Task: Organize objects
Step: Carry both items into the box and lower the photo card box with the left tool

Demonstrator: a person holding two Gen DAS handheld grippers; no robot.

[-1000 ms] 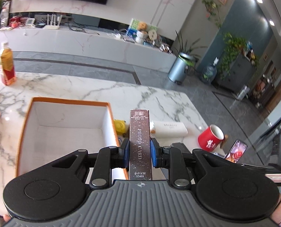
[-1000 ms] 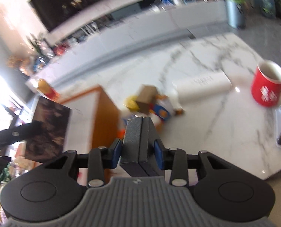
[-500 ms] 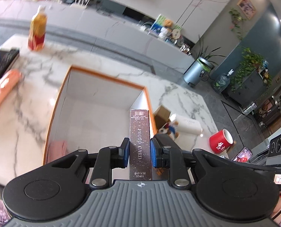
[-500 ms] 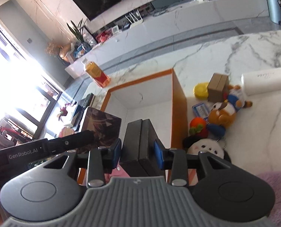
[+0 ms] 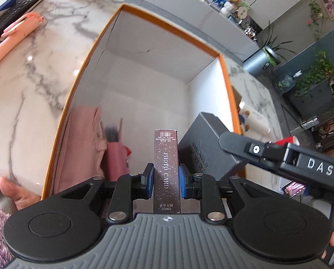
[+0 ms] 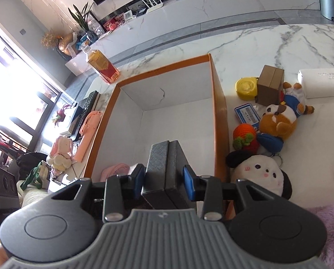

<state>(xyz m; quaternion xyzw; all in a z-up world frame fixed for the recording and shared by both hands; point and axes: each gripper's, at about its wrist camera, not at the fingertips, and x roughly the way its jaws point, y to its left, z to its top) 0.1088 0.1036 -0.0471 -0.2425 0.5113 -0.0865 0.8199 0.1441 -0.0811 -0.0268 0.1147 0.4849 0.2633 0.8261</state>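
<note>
Orange-rimmed box (image 5: 225, 71) on the marble table (image 5: 32, 71) lies below both claws: left gripper (image 5: 166, 180) clamps a photo card pack (image 5: 166, 170), right gripper (image 6: 163, 181) clamps a dark grey case (image 6: 167, 165).

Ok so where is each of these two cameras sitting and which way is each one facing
Left wrist: sits on the left gripper, looks steeply down into the orange box; its jaws clamp the photo card box; right gripper and thumb show.
Right wrist: sits on the right gripper, looks down over the box's near edge toward the plush toys; its jaws clamp the grey box.
Shared: the orange box, grey box, pink cloth.
</note>
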